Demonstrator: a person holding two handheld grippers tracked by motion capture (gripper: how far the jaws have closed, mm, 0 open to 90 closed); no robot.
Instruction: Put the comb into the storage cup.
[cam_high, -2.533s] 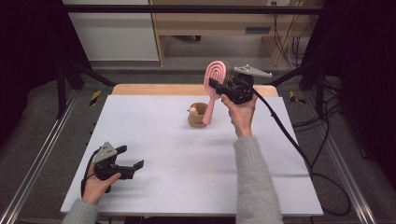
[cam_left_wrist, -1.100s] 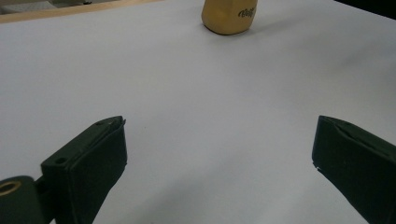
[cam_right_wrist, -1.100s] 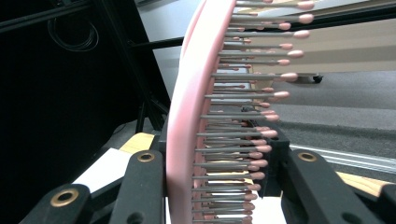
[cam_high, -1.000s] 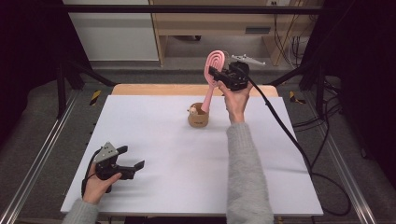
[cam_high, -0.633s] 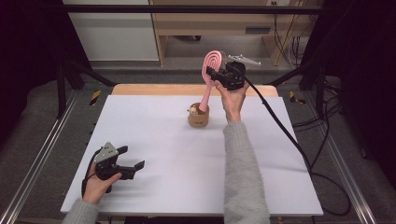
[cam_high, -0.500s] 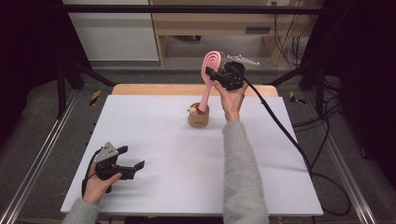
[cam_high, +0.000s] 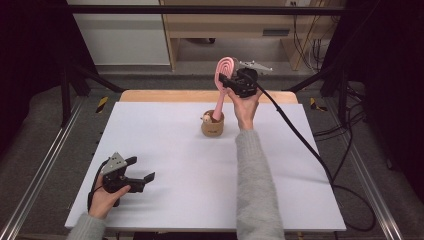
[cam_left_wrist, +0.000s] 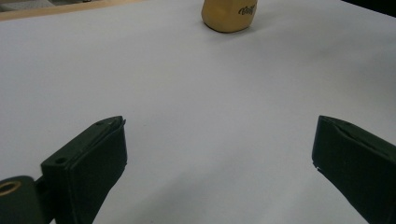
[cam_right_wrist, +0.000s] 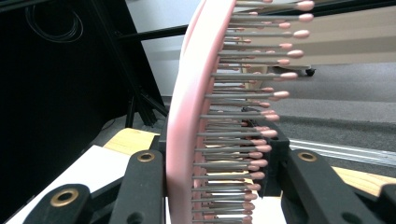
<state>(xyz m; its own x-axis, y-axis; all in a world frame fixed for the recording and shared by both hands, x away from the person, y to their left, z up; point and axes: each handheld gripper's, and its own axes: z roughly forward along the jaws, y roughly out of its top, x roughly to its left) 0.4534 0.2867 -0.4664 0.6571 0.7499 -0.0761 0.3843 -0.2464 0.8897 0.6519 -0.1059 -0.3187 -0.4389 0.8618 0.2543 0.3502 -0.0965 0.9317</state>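
White sheeting covers the counter, framed by dark curtains and metal rails, with a strip of bare wood along its far edge. Your right claw is clamped on the head of a pink hairbrush, one jaw against its smooth back and the other set among the bristles, as the right claw's own view shows. The brush stands nearly upright, its handle reaching down into a small tan cup at the far middle of the counter. Your left claw rests at the near left corner, jaws wide apart with nothing between them, the cup well beyond it.

The risk lies in that grip and that cup. Bristles give under pressure, so the brush may twist or slide in the jaws; a tilted handle could catch the cup's rim and tip or drag the light cup, which nothing holds down. Letting go while the brush leans could topple both.

Room is generous: open counter lies to the left, right and near side of the cup. Only the far edge sits close behind it, so keep any sideways push away from that wooden strip.
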